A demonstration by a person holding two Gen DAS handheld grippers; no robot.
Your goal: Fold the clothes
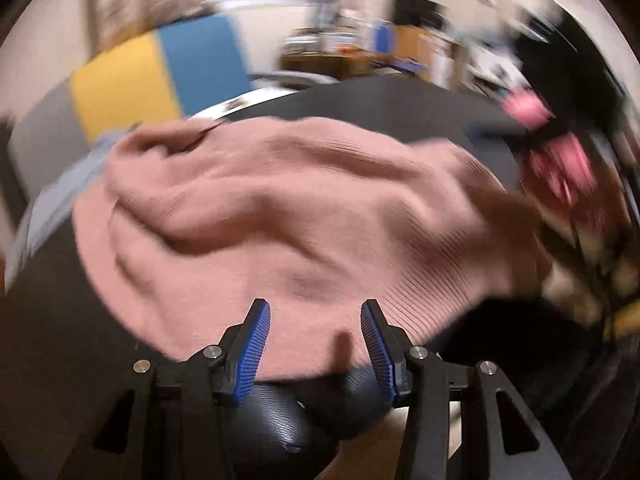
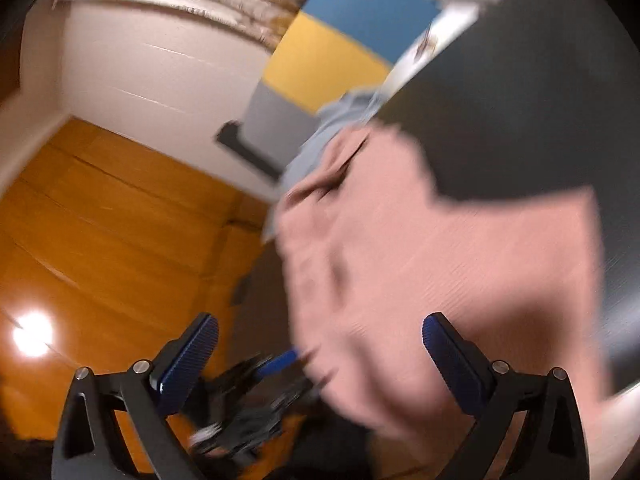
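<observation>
A pink knit sweater (image 1: 288,216) lies rumpled on a dark table (image 1: 420,104), its ribbed hem towards the lower right. In the left wrist view my left gripper (image 1: 315,305) hovers over the sweater's near edge, open, its blue pads (image 1: 256,344) holding nothing. In the right wrist view the sweater (image 2: 420,264) spreads over the table's corner (image 2: 520,100). My right gripper (image 2: 320,320) stands wide open in front of it with nothing pinched. The left gripper (image 2: 260,396) shows there as a dark blur low in the middle.
A light blue garment (image 2: 340,120) lies past the sweater at the table's edge. A blue, yellow and grey panel (image 1: 160,76) stands behind. A black chair seat (image 1: 280,420) sits below the table, with orange wood floor (image 2: 100,220) left. A blurred pink and black shape (image 1: 560,160) is at right.
</observation>
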